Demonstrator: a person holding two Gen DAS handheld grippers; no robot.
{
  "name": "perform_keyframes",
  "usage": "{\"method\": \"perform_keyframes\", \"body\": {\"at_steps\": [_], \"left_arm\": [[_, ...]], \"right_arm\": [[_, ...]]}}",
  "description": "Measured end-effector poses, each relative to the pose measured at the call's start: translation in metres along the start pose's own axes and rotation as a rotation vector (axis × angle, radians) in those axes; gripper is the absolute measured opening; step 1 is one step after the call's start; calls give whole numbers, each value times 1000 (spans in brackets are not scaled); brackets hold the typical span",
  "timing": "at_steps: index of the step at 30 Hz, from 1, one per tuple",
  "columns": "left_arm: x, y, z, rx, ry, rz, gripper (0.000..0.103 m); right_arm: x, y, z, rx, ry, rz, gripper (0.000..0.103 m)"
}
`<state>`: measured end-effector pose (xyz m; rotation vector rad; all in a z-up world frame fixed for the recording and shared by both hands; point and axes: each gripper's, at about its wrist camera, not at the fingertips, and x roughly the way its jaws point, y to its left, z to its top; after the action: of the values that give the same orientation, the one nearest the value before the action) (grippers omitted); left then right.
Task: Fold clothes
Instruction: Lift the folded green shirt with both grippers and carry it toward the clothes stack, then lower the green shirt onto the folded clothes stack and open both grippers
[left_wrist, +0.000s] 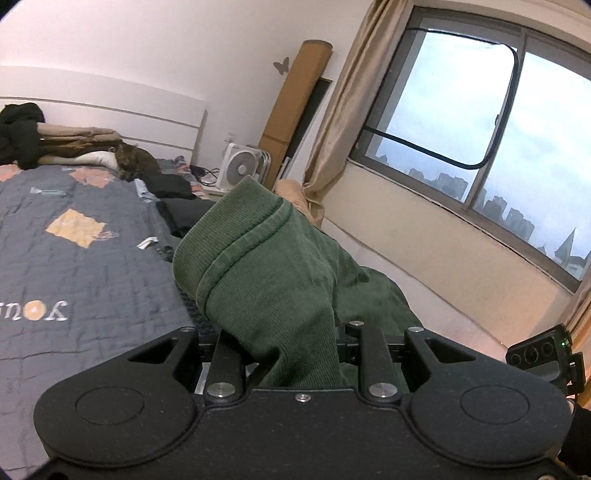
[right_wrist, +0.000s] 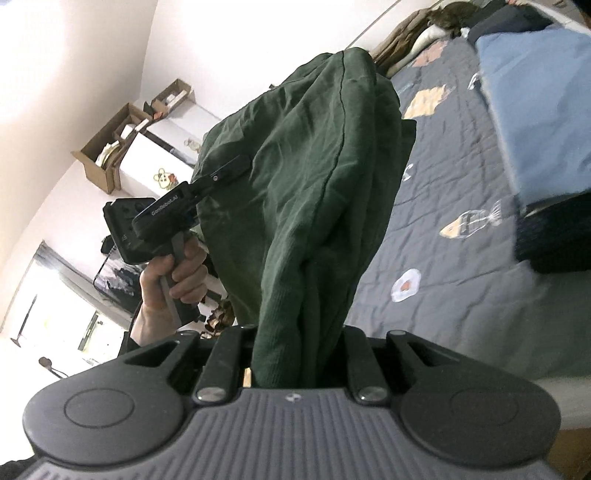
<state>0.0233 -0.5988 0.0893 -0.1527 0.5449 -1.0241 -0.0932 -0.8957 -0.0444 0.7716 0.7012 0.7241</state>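
You're holding the green garment (left_wrist: 280, 266) up in the air beside the bed (left_wrist: 74, 266), and it's hanging bunched between your two grippers rather than lying on anything. In the left wrist view its ribbed hem is folding over right in front of the camera, and the cloth is running down into the left gripper (left_wrist: 291, 354), whose jaws are sitting nearly closed and pinching a thick wad of that fabric. In the right wrist view the same dark green cloth is rising in a tall twisted column out of the right gripper (right_wrist: 299, 354), whose jaws are likewise drawn in tight and clamping on it. Off to the left in that view your left hand (right_wrist: 173, 280) is wrapping around the handle of the other gripper, whose tip is disappearing into the garment's far edge. The grey quilt (right_wrist: 461, 288) with little printed motifs is spreading out on the bed, a blue cloth (right_wrist: 535, 103) is lying on it, and a dark folded pile (right_wrist: 554, 236) is sitting just beside that. A cat (left_wrist: 136, 160) is curling up near the headboard, and the window (left_wrist: 480, 140) is showing a grey skyline.
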Motion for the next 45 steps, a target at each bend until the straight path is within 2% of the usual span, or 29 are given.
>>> {"method": "perform_keyframes", "body": {"at_steps": [6, 20, 28, 37, 43, 45], "left_arm": [[57, -15, 16, 23, 38, -15, 23], [214, -19, 59, 49, 108, -39, 23], [293, 1, 66, 40, 168, -23, 23], [356, 28, 75, 45, 223, -1, 23], [392, 63, 65, -4, 278, 39, 23], [397, 73, 59, -27, 280, 49, 28]], "right_arm": [[-32, -39, 22, 17, -32, -13, 15], [-70, -132, 106, 56, -102, -83, 15], [-71, -192, 139, 111, -119, -130, 15], [-63, -245, 172, 162, -124, -139, 15], [-52, -267, 182, 127, -78, -200, 17], [-51, -271, 181, 107, -72, -222, 19]]}}
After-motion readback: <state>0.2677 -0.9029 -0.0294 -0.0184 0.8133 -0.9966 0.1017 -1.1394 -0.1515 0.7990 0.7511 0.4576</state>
